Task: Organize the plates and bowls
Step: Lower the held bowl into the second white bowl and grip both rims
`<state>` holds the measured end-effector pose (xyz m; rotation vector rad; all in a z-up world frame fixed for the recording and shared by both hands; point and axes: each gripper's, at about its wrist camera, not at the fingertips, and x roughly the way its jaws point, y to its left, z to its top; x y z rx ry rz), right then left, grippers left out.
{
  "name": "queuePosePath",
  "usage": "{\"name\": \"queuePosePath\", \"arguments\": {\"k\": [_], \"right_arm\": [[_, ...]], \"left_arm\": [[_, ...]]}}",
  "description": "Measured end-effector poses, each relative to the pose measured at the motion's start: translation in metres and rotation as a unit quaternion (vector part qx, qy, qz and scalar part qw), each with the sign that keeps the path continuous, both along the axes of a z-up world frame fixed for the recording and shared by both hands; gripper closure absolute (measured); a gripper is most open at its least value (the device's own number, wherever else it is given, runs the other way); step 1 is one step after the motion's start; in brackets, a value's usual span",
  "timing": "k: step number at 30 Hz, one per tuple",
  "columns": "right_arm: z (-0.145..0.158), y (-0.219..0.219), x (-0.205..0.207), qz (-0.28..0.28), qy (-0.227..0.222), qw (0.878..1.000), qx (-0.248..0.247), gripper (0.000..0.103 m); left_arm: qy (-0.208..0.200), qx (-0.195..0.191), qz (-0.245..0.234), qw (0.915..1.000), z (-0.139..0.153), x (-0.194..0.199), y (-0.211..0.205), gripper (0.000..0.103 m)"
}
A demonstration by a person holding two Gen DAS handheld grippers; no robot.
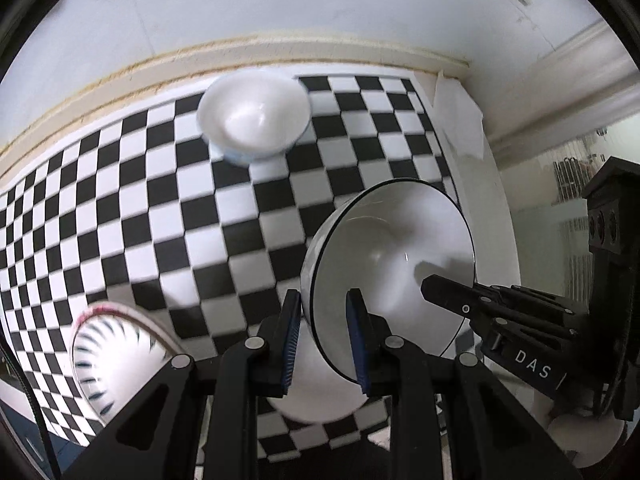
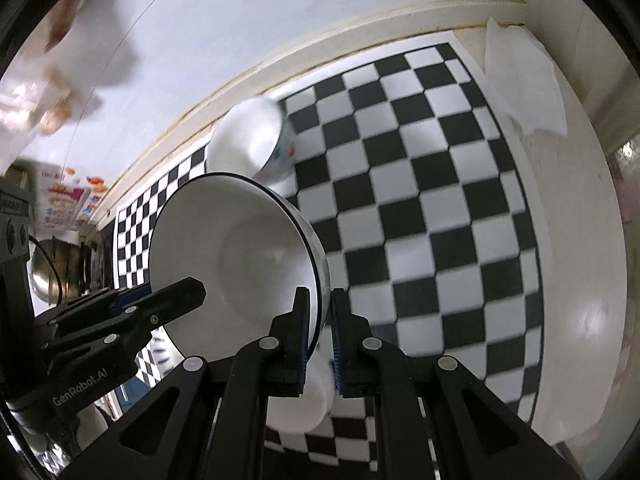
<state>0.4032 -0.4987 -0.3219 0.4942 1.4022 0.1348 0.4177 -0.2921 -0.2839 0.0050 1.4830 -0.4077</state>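
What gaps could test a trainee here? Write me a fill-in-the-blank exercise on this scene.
1. Both grippers, left gripper and right gripper, grip the rim of the same black-rimmed ____.
2. The table cloth has a black-and-white ____ pattern.
3. The small bowl near the wall stands ____.

Missing: bowl; checkered; upright

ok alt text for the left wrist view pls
The left gripper pinches the rim of a tilted black-rimmed bowl over a checkered mat; the right gripper reaches into it. A white bowl sits farther back.
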Motion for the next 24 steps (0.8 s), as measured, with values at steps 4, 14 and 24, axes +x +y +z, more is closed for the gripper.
{"name": "queuePosePath", "arguments": {"k": [4,14,24], "right_arm": [[-0.007,0.023,-0.030,0.009,0.015,1.000,0.001,0.091],[-0.040,0.047,-0.063,0.017,0.051,0.999,-0.001,0.091],[-0.059,0.060,-0.072,0.026,0.072,0.997,-0.012,0.091]], "left_arm": [[0.011,0.007,-0.007,0.9999,-0.010,-0.022,0.013,0.082],[0.034,0.024,-0.022,0.9989,-0.033,-0.049,0.018,0.082],[0.049,0.052,-0.042,0.9966,-0.053,-0.059,0.017,0.082]]}}
